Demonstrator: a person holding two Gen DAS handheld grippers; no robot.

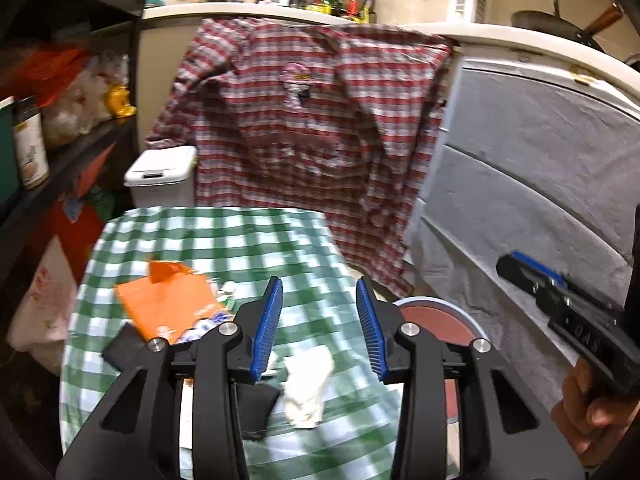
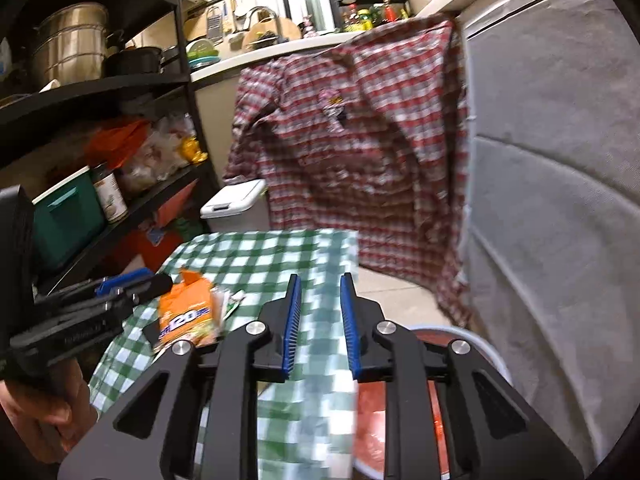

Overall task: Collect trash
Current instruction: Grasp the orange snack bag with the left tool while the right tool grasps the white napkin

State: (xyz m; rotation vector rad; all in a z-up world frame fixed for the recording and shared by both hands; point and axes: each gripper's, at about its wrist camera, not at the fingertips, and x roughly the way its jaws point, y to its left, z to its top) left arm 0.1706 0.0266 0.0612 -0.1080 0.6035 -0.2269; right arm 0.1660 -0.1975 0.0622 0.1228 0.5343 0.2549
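Left wrist view: taken close above green-checked tablecloth (image 1: pixel 224 236), angled downward, aimed across table toward plaid shirt (image 1: pixel 312 120) hung from counter edge. Right wrist view: set further right, over table's right edge, same heading, similar closeness. Shared by both: tablecloth, shirt, white bin (image 2: pixel 234 202), shelf rack (image 2: pixel 120 92); each gripper caught in other's view.

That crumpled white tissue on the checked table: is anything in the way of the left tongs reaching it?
Nothing visible blocks it. The crumpled white tissue lies on the green checked tablecloth just below the gap of the left tongs, which are open and empty. The orange wrapper sits off to the left.
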